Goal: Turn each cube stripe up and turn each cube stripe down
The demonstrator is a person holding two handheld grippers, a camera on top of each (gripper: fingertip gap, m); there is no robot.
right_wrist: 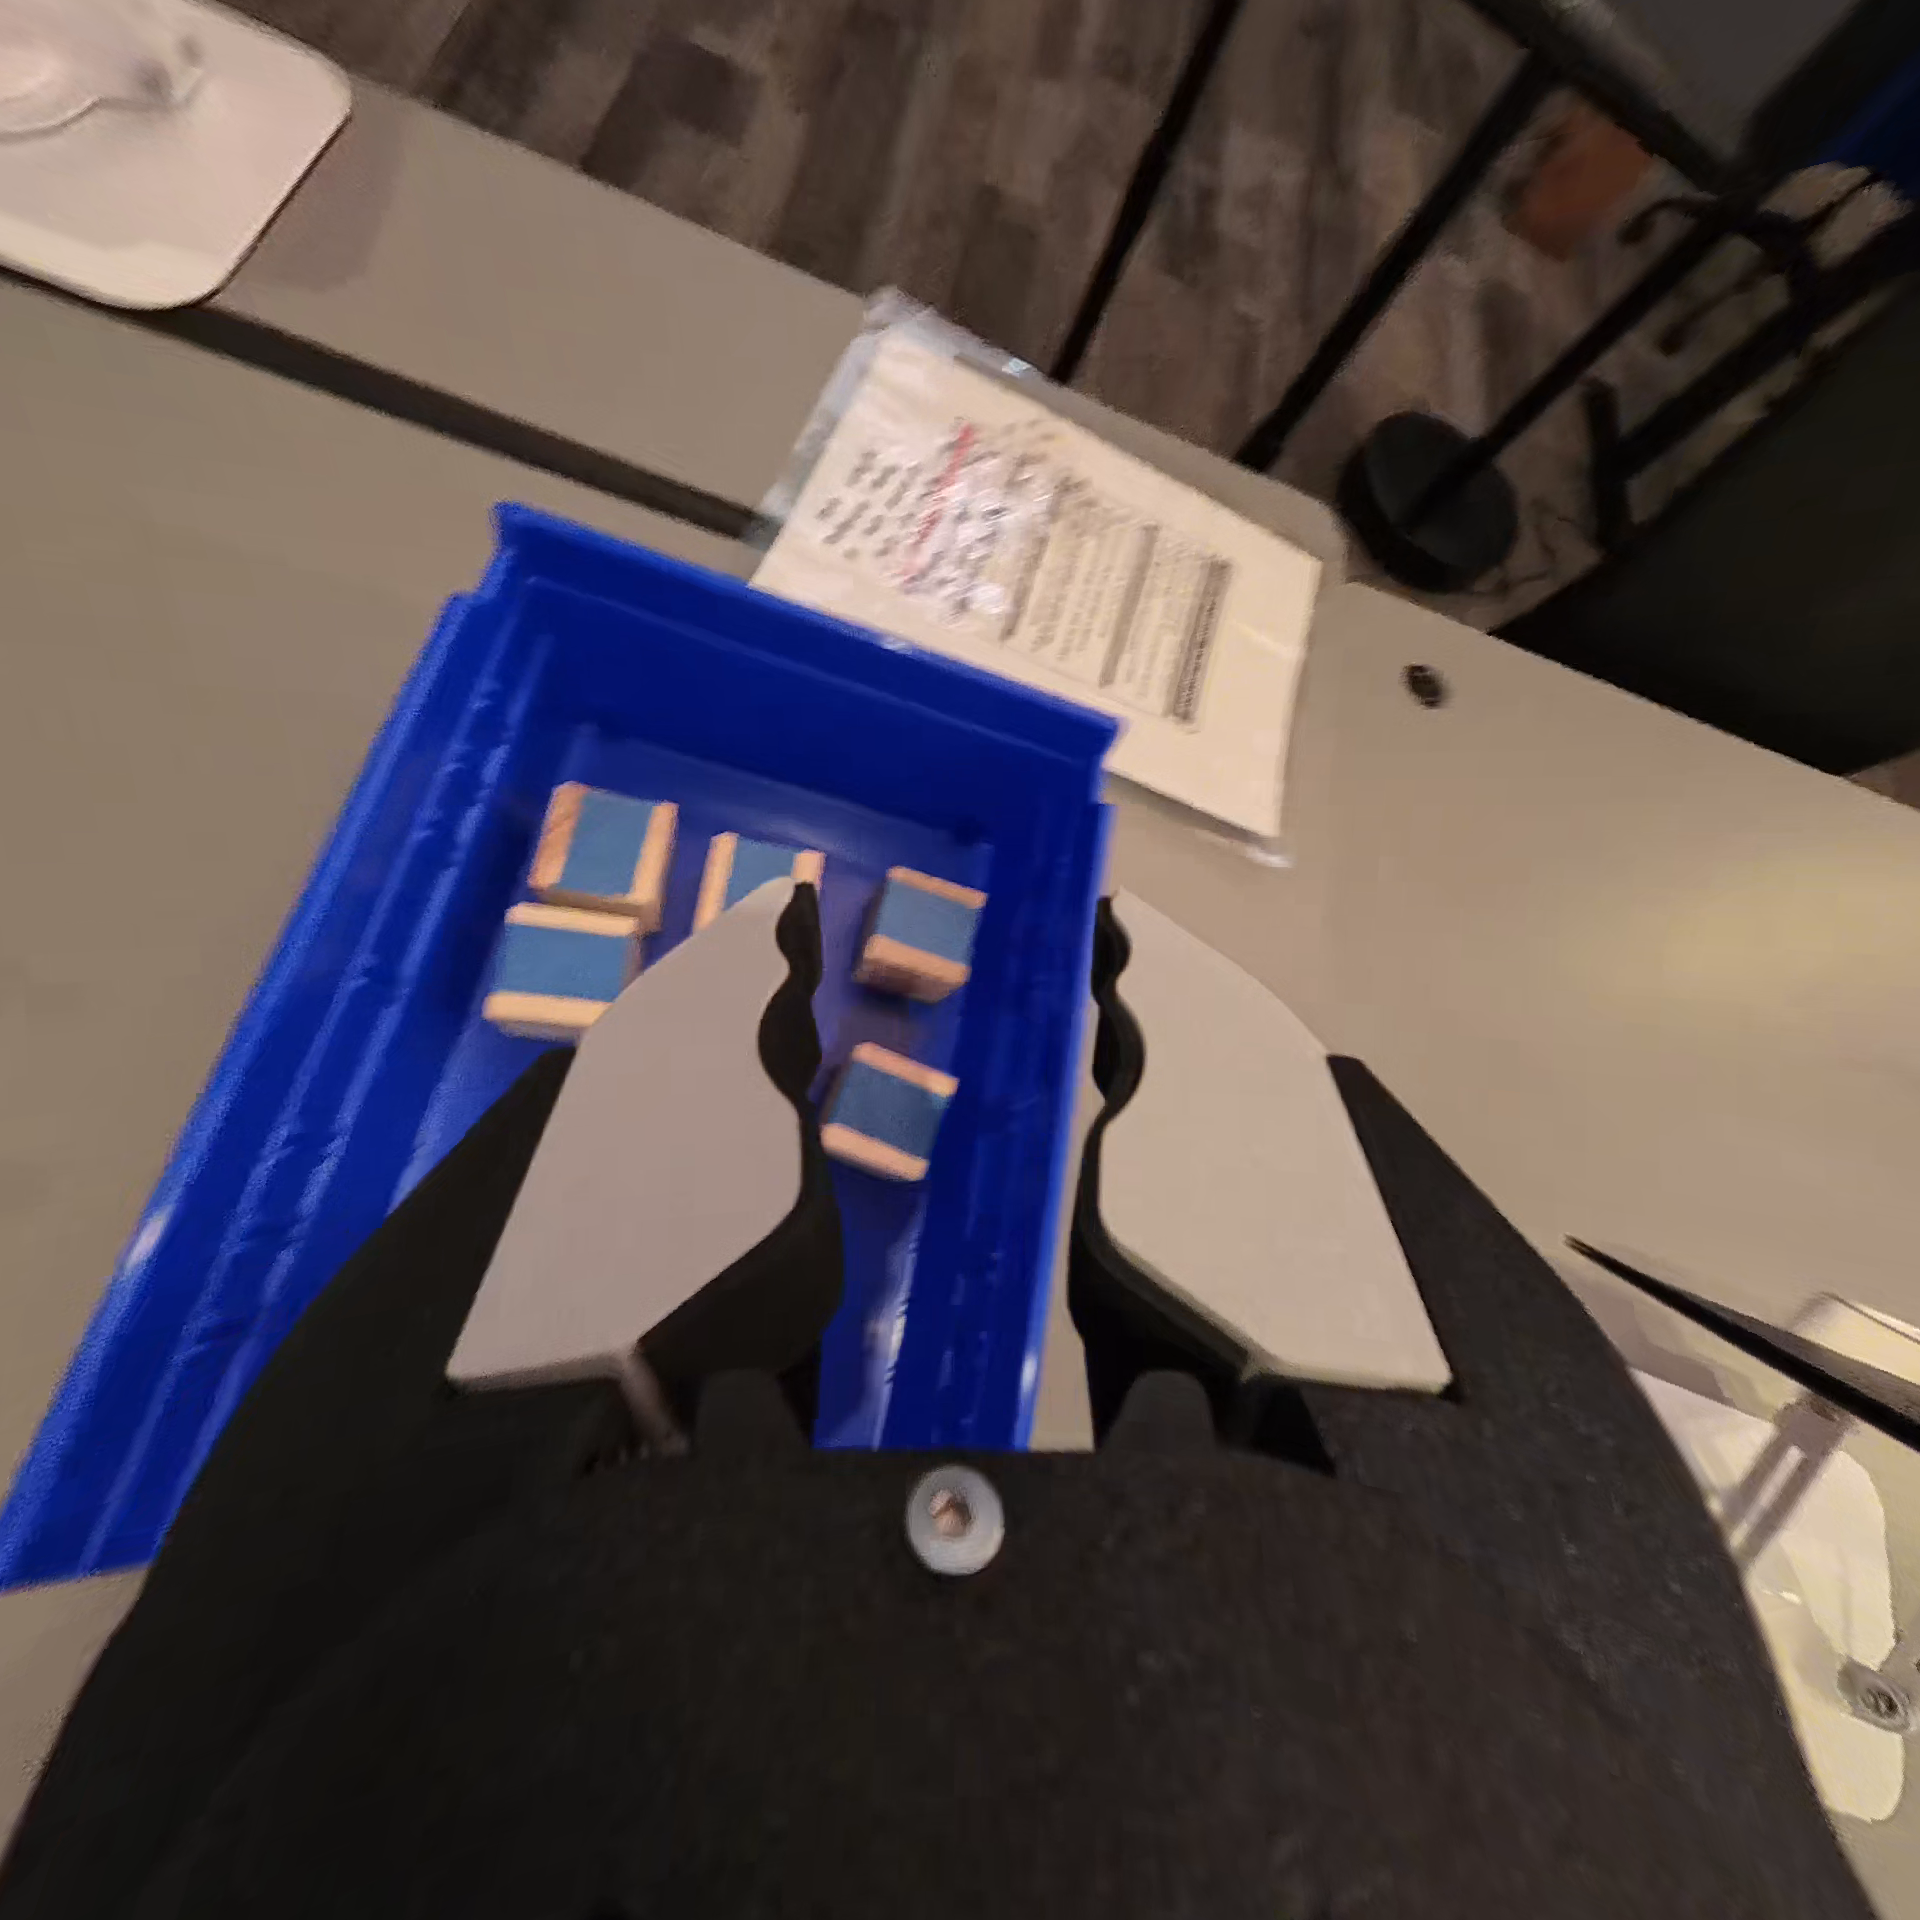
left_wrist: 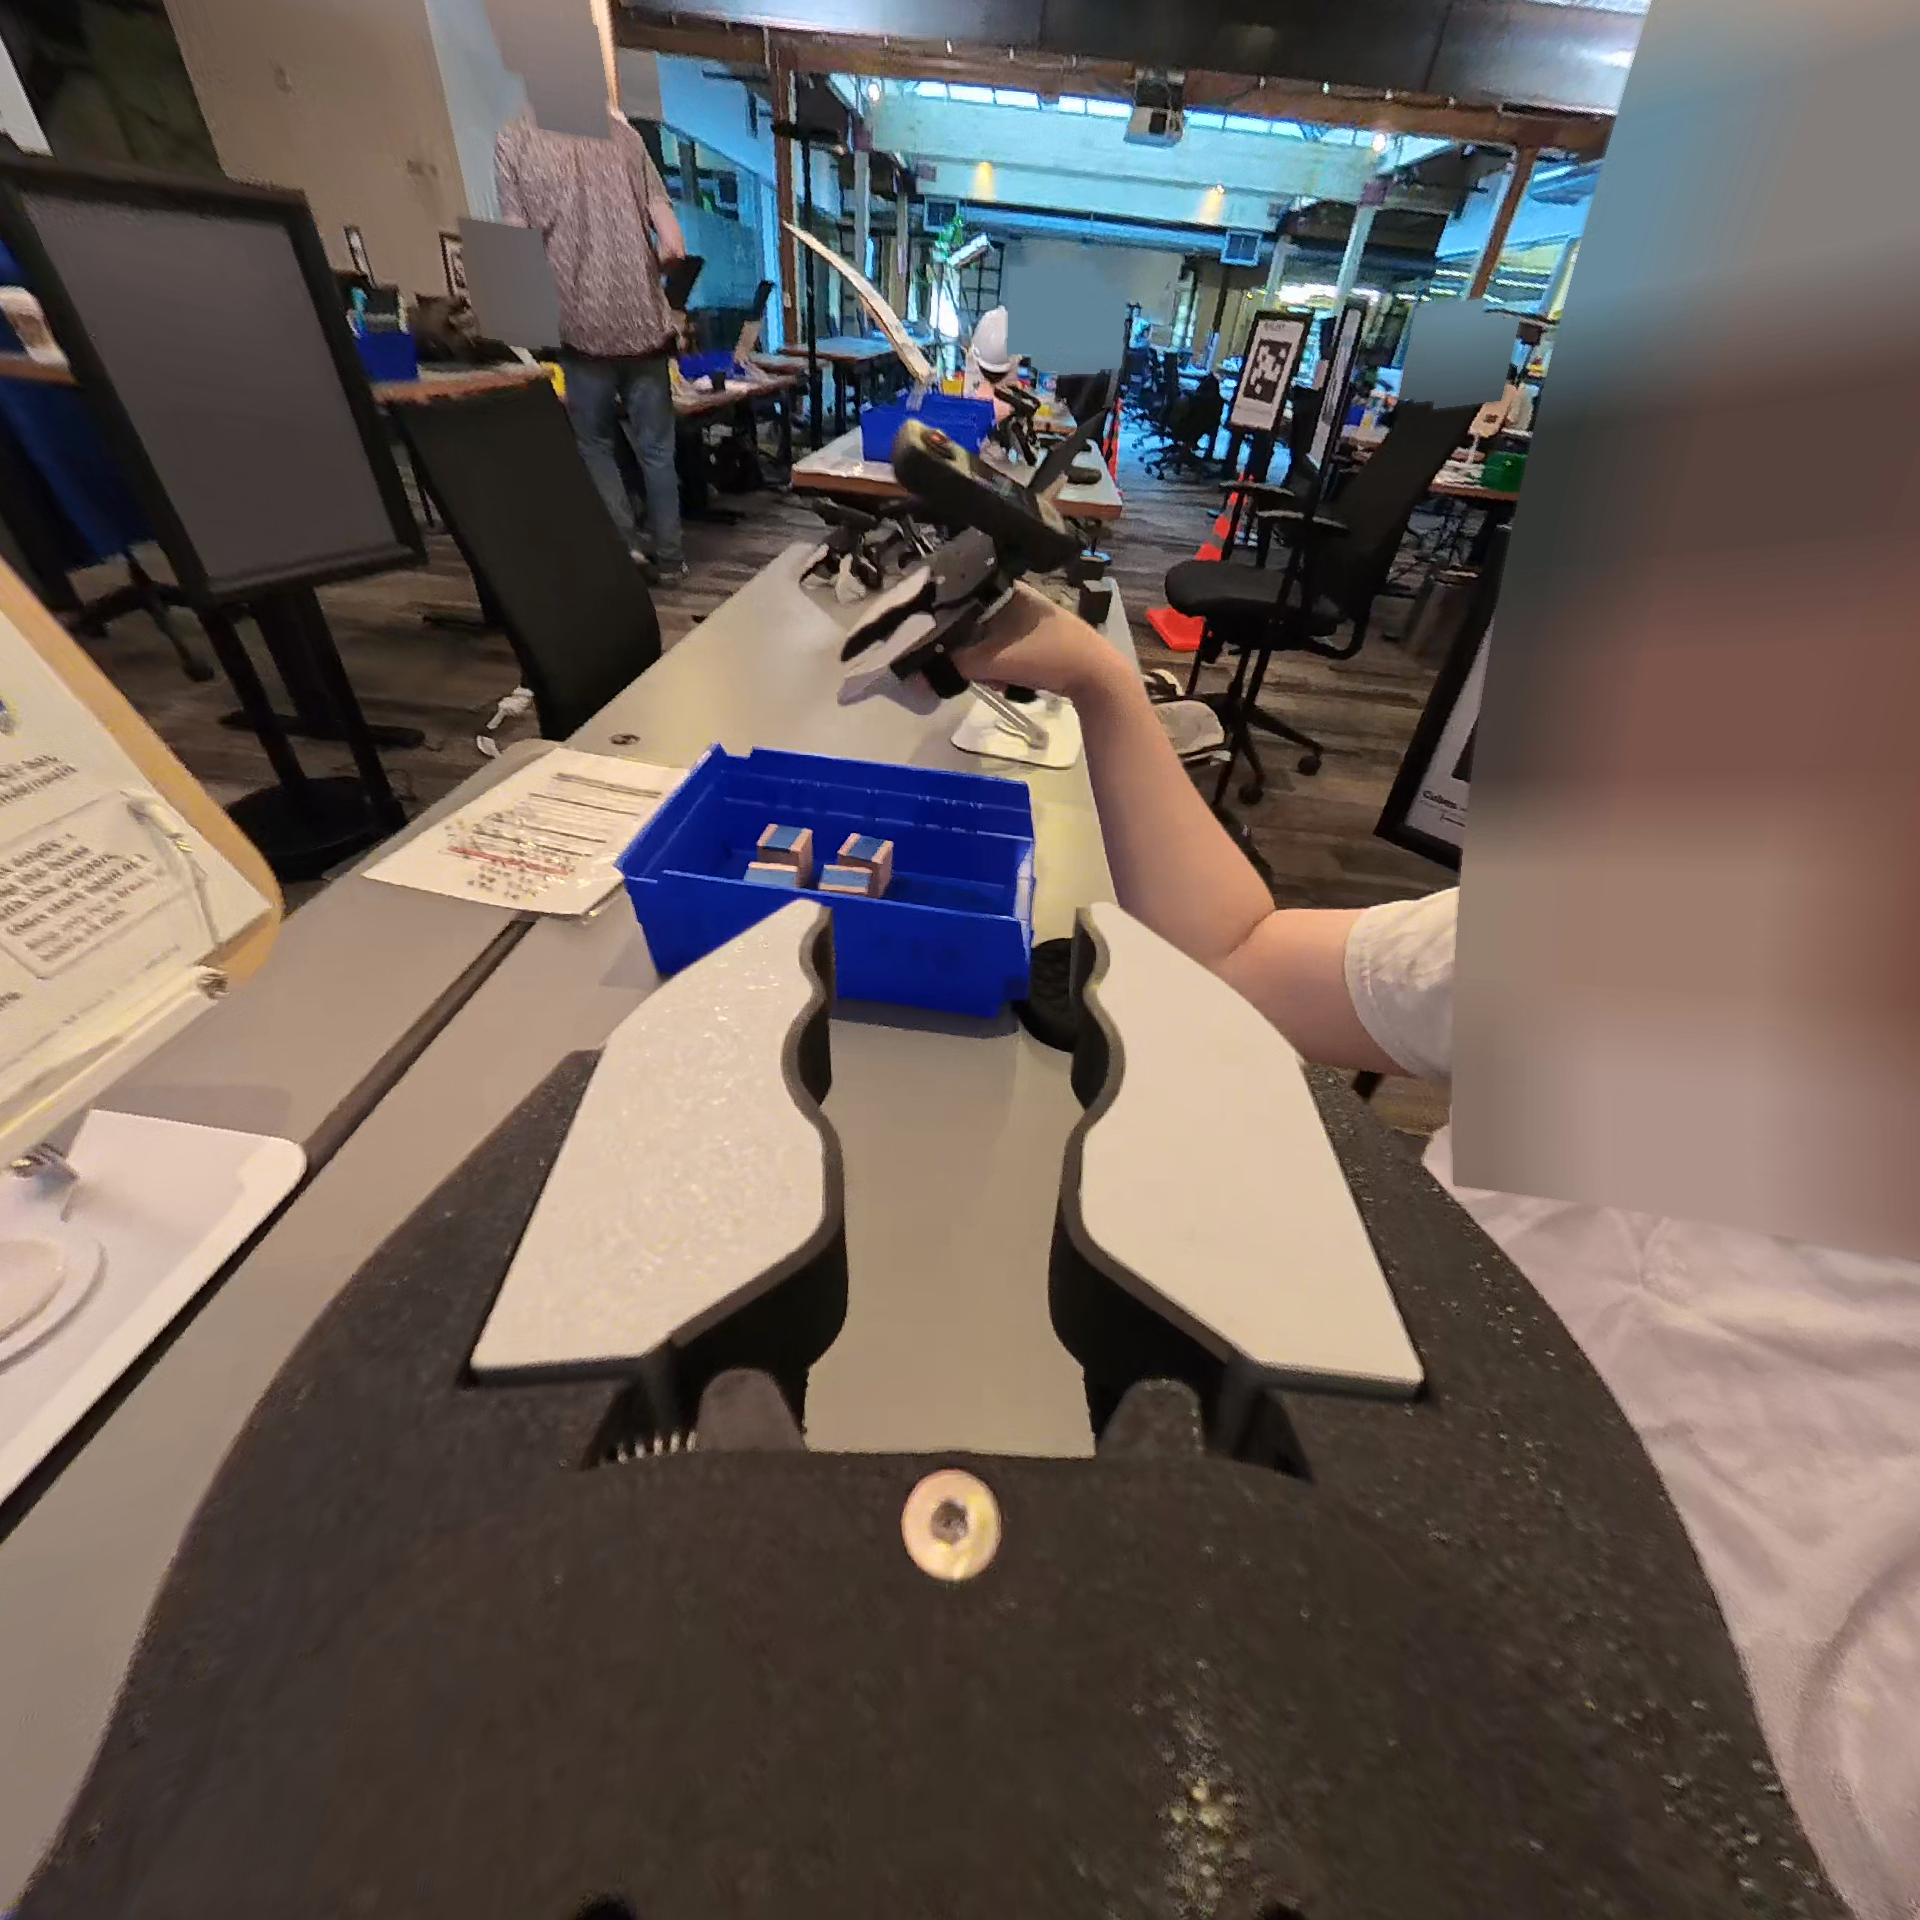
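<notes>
A blue plastic bin [right_wrist: 790, 644] stands on the grey table and holds several wooden cubes with blue stripes. In the right wrist view the stripes face up on the cubes I can see, such as one at the left [right_wrist: 603, 857] and one at the right [right_wrist: 885, 1112]. My right gripper [right_wrist: 951, 914] is open and empty, hovering over the bin's right side. Its left finger hides part of one cube [right_wrist: 753, 868]. In the left wrist view my left gripper [left_wrist: 954, 935] is open and empty, low before the bin [left_wrist: 914, 956]. The right gripper [left_wrist: 894, 634] is raised beyond the bin there.
A printed sheet in a plastic sleeve [right_wrist: 1049, 582] lies beside the bin near the table edge. White stand bases sit on the table [right_wrist: 156, 156] [left_wrist: 135, 1226]. A sign board [left_wrist: 94, 862] stands at the left. A person's arm [left_wrist: 1143, 790] reaches over the table at the right.
</notes>
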